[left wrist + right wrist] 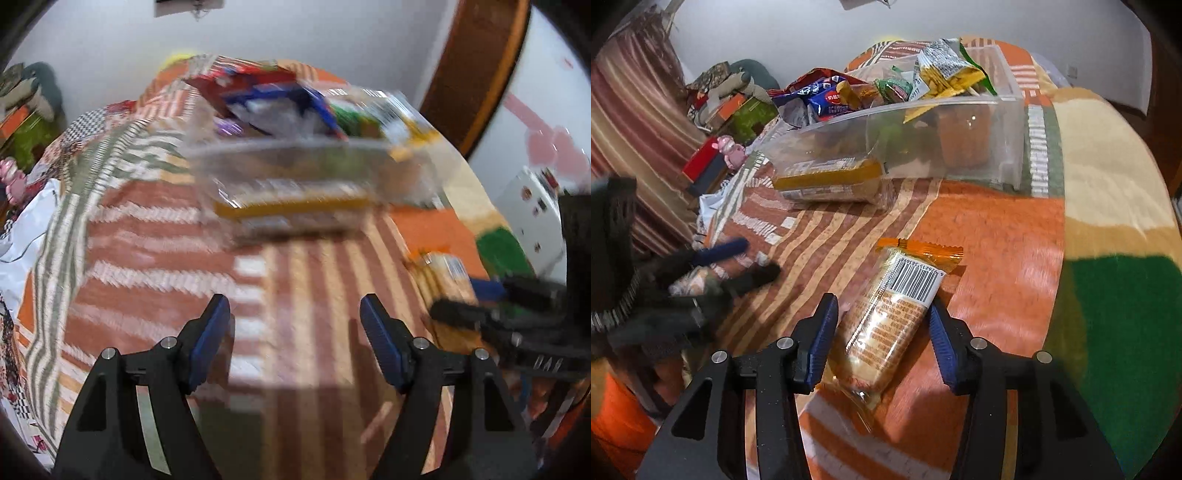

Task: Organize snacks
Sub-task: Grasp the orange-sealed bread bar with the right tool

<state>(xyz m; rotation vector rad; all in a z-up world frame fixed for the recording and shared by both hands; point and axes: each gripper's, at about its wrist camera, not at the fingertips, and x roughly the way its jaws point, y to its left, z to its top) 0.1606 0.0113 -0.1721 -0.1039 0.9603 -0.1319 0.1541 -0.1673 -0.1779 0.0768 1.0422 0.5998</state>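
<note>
Left gripper (295, 314) open over blanket (147, 229), empty; right gripper (882, 317) open around snack packet (886, 325), near clear box (960, 147).

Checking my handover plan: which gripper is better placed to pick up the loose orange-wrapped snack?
Right. The right gripper already straddles the orange-wrapped snack; the left gripper is open over bare blanket.

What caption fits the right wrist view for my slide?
Right gripper straddles an orange-wrapped snack pack on the striped blanket, with the clear snack bin beyond.
</note>
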